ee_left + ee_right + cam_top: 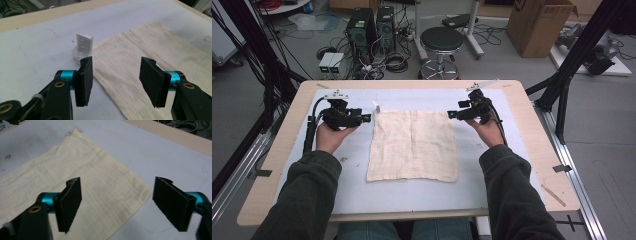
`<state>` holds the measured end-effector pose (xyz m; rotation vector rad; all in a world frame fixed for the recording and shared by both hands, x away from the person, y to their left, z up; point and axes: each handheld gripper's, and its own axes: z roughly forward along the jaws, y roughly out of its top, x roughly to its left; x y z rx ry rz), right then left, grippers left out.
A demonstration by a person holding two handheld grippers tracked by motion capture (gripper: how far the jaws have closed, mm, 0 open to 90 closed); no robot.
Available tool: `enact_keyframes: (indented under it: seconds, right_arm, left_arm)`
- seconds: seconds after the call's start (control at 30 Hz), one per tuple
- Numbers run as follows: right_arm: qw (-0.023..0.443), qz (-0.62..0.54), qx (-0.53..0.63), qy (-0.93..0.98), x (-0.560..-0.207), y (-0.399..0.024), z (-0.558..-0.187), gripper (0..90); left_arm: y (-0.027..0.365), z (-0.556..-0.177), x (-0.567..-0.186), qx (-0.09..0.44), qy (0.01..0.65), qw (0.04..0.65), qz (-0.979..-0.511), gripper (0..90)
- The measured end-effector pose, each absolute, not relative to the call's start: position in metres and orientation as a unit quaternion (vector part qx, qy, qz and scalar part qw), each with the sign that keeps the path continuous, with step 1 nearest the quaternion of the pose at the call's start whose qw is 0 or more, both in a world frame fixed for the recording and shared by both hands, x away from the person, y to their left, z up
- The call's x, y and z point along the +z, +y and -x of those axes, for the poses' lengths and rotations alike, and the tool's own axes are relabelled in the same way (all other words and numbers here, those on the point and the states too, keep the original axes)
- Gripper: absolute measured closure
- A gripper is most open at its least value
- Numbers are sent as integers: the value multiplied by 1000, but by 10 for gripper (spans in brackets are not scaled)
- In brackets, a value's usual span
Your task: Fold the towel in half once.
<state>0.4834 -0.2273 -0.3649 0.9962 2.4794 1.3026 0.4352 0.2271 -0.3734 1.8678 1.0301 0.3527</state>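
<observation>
Cream cloth (413, 145) flat on table (287, 150), faintly stained, white tag (83, 46) at corner

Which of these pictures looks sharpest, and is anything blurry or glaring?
High view: even, soft light, no glare, cloth sharp. Left gripper view: label readable as print, cloth weave slightly soft. Right gripper view: softest, the right hand-held gripper and its black pads blurred at the edges.

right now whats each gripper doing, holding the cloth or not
left gripper: open, nothing held, above the cloth by its tag corner.
right gripper: open, nothing held, above the cloth's other far corner.
</observation>
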Motion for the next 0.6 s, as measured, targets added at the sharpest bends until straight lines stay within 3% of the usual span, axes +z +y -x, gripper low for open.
enact_keyframes:
  seconds: [0.2,0.6]
  right_arm:
    - [101,-353,428,826,-372,-221,-502,316]
    - [83,-400,376,832,-409,-216,-521,405]
  left_arm:
    - [212,-456,-378,150,432,452,-766,482]
    - [207,-480,-412,174,488,422,-744,496]
